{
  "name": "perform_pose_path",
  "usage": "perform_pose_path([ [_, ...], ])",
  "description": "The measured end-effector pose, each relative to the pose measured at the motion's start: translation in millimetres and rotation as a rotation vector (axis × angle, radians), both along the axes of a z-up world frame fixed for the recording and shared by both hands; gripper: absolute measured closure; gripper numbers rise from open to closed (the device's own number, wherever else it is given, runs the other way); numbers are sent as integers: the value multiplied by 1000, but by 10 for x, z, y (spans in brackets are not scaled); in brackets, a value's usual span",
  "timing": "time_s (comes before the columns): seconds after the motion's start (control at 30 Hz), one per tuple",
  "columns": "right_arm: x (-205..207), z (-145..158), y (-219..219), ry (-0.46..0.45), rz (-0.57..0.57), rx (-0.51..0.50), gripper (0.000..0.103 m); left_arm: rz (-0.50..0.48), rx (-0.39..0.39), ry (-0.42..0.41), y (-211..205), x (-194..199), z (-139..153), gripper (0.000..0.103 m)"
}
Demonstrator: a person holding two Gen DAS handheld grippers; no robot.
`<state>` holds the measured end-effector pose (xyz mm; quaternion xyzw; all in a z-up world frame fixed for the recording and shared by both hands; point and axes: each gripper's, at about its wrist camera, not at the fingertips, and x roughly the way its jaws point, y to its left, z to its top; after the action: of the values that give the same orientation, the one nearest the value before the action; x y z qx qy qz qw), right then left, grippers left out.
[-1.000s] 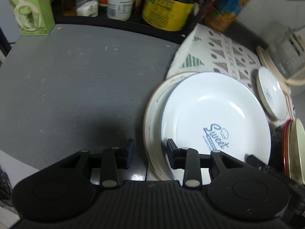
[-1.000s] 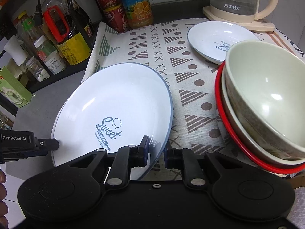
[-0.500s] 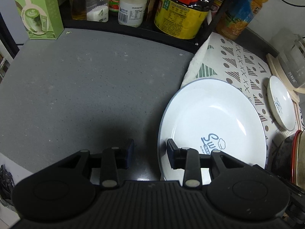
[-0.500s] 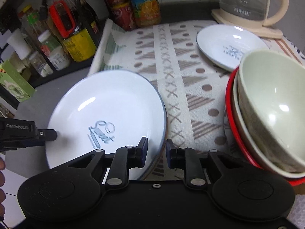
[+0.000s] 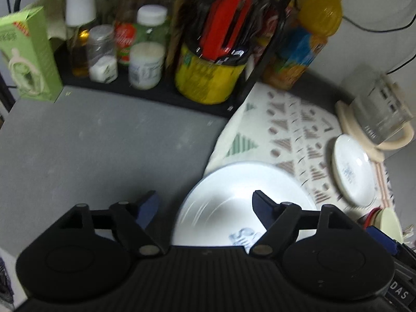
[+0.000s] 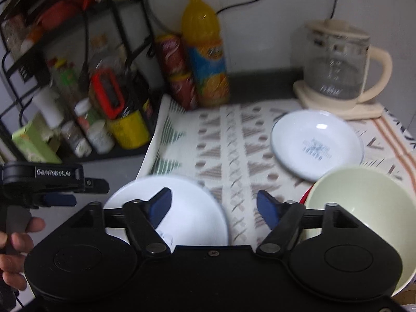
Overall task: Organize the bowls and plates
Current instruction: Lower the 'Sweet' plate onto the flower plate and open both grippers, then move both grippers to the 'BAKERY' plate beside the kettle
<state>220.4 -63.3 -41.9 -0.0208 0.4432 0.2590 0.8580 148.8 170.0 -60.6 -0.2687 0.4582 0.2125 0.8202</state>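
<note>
A large white "Sweet" plate (image 5: 234, 197) lies at the edge of the patterned cloth (image 5: 293, 130); it also shows in the right wrist view (image 6: 192, 215). My left gripper (image 5: 205, 202) is open above its left rim, holding nothing. My right gripper (image 6: 214, 202) is open above its right rim, holding nothing. A small white plate (image 6: 316, 143) lies on the cloth near the kettle. A cream bowl (image 6: 364, 208) sits stacked in a red-rimmed bowl at the right.
A glass kettle (image 6: 335, 70) stands at the back right. An orange juice bottle (image 6: 205, 57) and a red can (image 6: 176, 70) stand behind the cloth. A black rack (image 5: 156, 88) with jars and a yellow tin lines the back. A green carton (image 5: 28, 54) stands left on the grey counter (image 5: 91, 150).
Both grippers have opened and let go of the large plate, which now lies lower. Both cameras have tilted up and back, showing more of the rack and wall.
</note>
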Motion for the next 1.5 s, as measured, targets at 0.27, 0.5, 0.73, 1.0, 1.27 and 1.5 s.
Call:
perform_pose_path([
  [0.27,281,163,-86,-48,-114,18,1,-63,0,-66,-77,340,167,25],
  [0.5,458,130,-185,-44,-206,-3,0,-135,-4,-100,-174,705,207,20],
  [0.73,598,83,-325,-26,-322,-38,1,-259,-8,-98,-352,1092,180,19],
  [1.0,731,81,-557,-4,-433,-41,1,-369,-25,-78,-496,1436,139,19],
  [1.27,792,69,-791,23,-475,-38,1,-435,-64,-62,-698,1661,111,9],
  [1.5,964,25,-1034,57,-481,-22,1,-447,-84,-45,-890,1798,82,9],
])
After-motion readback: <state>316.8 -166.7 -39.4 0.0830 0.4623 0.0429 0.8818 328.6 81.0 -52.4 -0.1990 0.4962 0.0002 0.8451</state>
